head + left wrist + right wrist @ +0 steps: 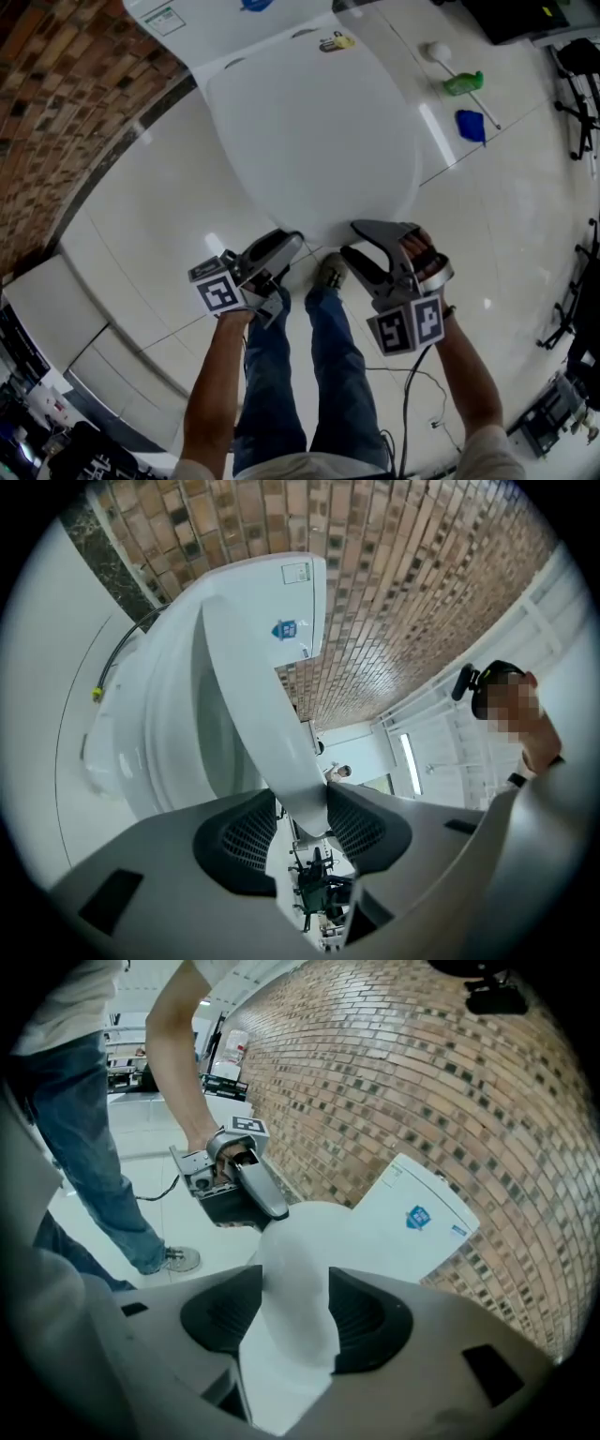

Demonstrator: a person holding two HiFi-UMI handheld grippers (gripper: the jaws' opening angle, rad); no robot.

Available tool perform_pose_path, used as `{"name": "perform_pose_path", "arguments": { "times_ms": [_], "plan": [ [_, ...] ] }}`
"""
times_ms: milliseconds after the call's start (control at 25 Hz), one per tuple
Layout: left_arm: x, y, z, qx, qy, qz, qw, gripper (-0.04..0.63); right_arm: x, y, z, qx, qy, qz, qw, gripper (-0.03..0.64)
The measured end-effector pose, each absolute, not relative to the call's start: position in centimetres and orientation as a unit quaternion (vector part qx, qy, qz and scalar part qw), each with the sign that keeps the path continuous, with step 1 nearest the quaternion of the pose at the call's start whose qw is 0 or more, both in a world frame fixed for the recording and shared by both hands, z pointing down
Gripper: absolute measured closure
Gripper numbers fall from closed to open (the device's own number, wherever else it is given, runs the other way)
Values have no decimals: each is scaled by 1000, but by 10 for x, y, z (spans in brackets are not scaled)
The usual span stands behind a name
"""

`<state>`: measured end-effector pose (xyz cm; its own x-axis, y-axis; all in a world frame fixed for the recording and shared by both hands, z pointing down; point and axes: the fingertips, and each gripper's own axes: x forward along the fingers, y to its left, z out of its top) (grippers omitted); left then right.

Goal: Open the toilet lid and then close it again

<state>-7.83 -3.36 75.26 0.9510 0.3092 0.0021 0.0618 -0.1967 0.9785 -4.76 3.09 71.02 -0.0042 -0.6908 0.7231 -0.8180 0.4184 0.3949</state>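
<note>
One toilet lid [309, 131], white and glossy, across the centre of the head view, tilted up off the bowl [112, 752], hinged end toward the top of the frame. Behind it one white cistern [220, 28], upper left of centre.

Two grippers at the lid's front rim, low in the frame: left gripper [284, 246] and right gripper [359, 242], each with one marker cube [217, 292]. On the left one, fingers [239, 841] narrowed onto the lid's edge, pads against both faces. On the right one, the same: clamped on the rim, white edge filling the gap between the pads.

Two labels on the cistern: one blue shield-shaped sticker [417, 1216] on the front, one white label [164, 19] with green print on top. Writing on both too small to read. One small yellow tag [339, 41] by the hinge, also unreadable.

Floor [506, 225] of large glossy white tiles with thin dark joints. Brick wall [56, 84] at upper left, brown and red with scattered dark bricks.

On the floor at upper right, three things close together: one rod with a white ball end [437, 52], one green thing [463, 83], one blue thing [471, 124].

Two legs in blue jeans [328, 375] at lower centre. One shoe [328, 270] just below the rim, between the grippers. One black cable [410, 384] on the tiles at lower right. Dark equipment along the right edge and in the lower left corner, too blurred to name.
</note>
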Motion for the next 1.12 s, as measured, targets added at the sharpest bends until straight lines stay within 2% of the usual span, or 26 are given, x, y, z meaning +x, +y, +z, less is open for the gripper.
{"name": "perform_pose_path", "arguments": {
  "times_ms": [320,600,640,680,880,1040,1120],
  "plan": [
    [-62,-94,628,793,110,17,600,440,-22,46,578,693,-633,76,336,384],
    [24,-254,526,832,49,-91,545,453,-1,51,468,864,-493,71,73,384],
    [33,-272,518,839,41,-94,534,474,0,51,457,878,-472,68,43,385],
    [43,-287,510,849,37,-93,519,549,1,52,447,888,-455,66,21,385],
    [90,-336,475,883,35,-68,462,560,-2,44,419,904,-425,43,-29,384],
    [99,-362,498,924,-30,24,380,560,-7,35,413,908,-417,24,-46,385],
    [104,-358,506,935,-21,50,351,594,-6,30,406,911,-409,20,-57,385]
  ]
}}
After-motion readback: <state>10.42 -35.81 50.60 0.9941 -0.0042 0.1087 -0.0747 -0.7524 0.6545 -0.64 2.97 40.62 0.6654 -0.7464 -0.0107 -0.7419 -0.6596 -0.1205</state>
